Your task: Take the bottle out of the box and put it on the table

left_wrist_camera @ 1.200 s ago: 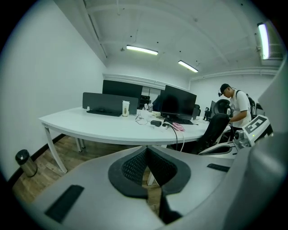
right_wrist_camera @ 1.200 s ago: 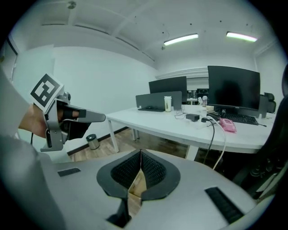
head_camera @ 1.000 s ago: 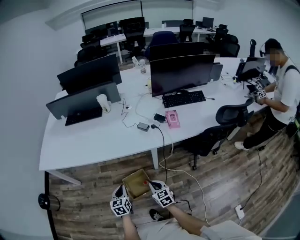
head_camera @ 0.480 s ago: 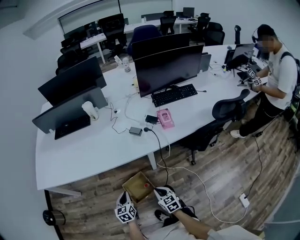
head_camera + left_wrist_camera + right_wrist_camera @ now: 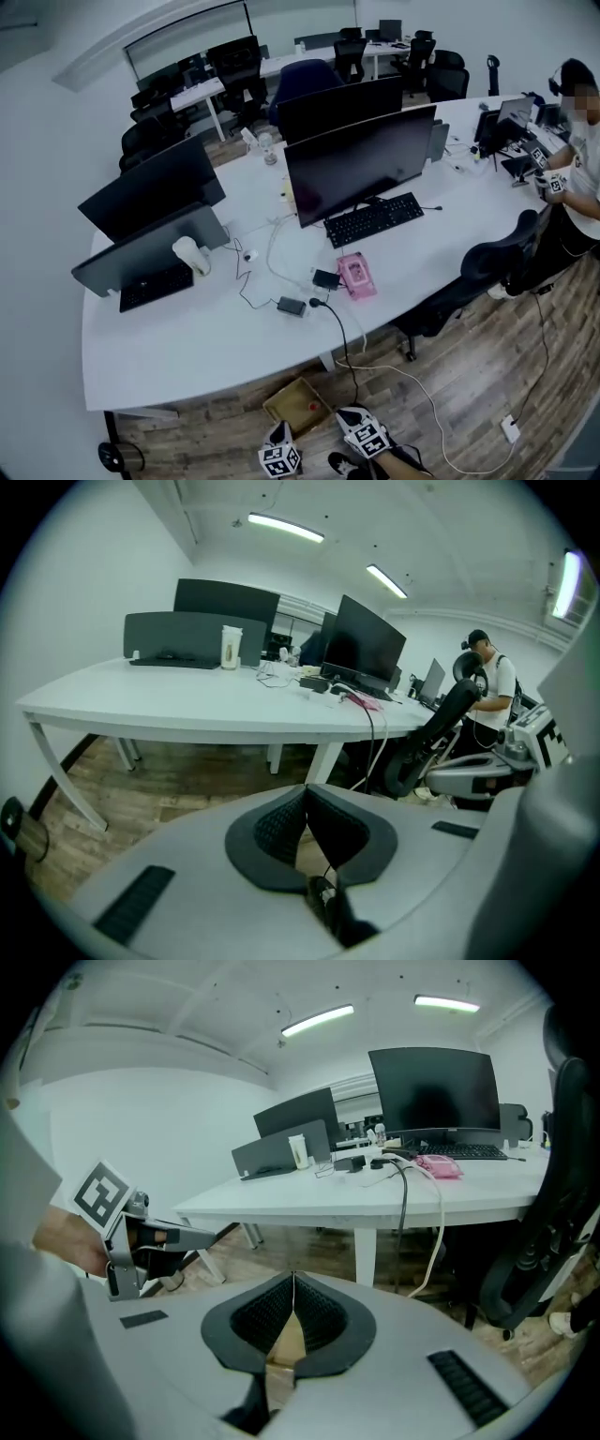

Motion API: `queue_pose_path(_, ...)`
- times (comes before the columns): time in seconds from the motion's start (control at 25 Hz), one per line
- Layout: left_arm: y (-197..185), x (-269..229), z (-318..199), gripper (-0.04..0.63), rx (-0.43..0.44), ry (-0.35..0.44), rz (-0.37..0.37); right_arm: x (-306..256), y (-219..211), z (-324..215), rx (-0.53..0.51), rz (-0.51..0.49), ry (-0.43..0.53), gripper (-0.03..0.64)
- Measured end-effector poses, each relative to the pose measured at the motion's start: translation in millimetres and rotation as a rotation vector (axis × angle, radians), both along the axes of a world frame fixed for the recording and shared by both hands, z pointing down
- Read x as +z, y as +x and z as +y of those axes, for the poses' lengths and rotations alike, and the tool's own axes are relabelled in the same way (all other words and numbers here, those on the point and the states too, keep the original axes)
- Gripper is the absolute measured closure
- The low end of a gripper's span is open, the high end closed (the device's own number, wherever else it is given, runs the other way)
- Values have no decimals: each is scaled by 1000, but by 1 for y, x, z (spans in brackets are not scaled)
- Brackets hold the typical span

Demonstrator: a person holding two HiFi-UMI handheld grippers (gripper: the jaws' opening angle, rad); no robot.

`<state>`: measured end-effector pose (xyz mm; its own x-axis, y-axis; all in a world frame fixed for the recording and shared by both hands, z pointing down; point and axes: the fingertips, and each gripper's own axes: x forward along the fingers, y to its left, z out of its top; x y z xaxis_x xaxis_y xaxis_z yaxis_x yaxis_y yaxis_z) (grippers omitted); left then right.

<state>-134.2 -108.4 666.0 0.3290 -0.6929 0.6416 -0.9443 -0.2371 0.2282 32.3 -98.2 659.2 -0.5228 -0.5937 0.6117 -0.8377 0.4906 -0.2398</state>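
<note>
**Bottle sits in the floor box; both grippers closed and empty**

A broad white table (image 5: 187, 347) curves across an office with a wood-plank floor (image 5: 469, 375). In the head view, two dark monitors (image 5: 155, 187) stand at its 9 o'clock end with a white cup (image 5: 190, 255) beside them; a larger monitor (image 5: 361, 159) stands near the middle, with a black keyboard (image 5: 373, 218) in front of it and a pink pack (image 5: 356, 276) nearer the front edge; a black cable (image 5: 343, 347) drops from the table's edge to the floor; a black office chair (image 5: 478, 277) is drawn up to the table at 3 o'clock; a person (image 5: 581, 141) in a white top stands at 2 o'clock; more desks (image 5: 211, 89) with dark chairs fill the far room at 12 o'clock.

The box (image 5: 298, 405) is an open brown carton on the floor at 6 o'clock of the head view, just in front of the table's near edge; the bottle (image 5: 312, 407) shows only as a small red cap inside it, toward the box's 3 o'clock side; its body is too small to make out.

The left gripper (image 5: 305, 791) hangs at 7 o'clock of the box, just beside it; its jaws are pressed together tip to tip and hold nothing; the right gripper (image 5: 293, 1279) hangs at 4 o'clock of the box, equally near; its jaws likewise meet at the tips with nothing caught between them.
</note>
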Motion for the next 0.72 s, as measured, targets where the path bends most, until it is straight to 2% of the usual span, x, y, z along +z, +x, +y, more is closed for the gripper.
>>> queue_pose_path(0.12, 7, 12, -7, 580, 40, -10, -19, 13, 2, -8, -32, -12, -17, 577)
queue_pose_path(0.32, -5, 40, -64, 580, 38, 70, -43, 33, -3, -54, -68, -45, 9, 577)
queue_pose_path(0.4, -1, 56, -69, 580, 27, 35, -37, 40, -1, -64, -82, -39, 0, 577)
queue_pose_path(0.56, -3, 88, -43, 580, -15, -61, -31, 59, -3, -50, -119, -43, -70, 577)
queue_pose_path(0.72, -12, 121, -42, 580, -34, -88, -33, 84, -7, -50, -148, -27, -96, 577)
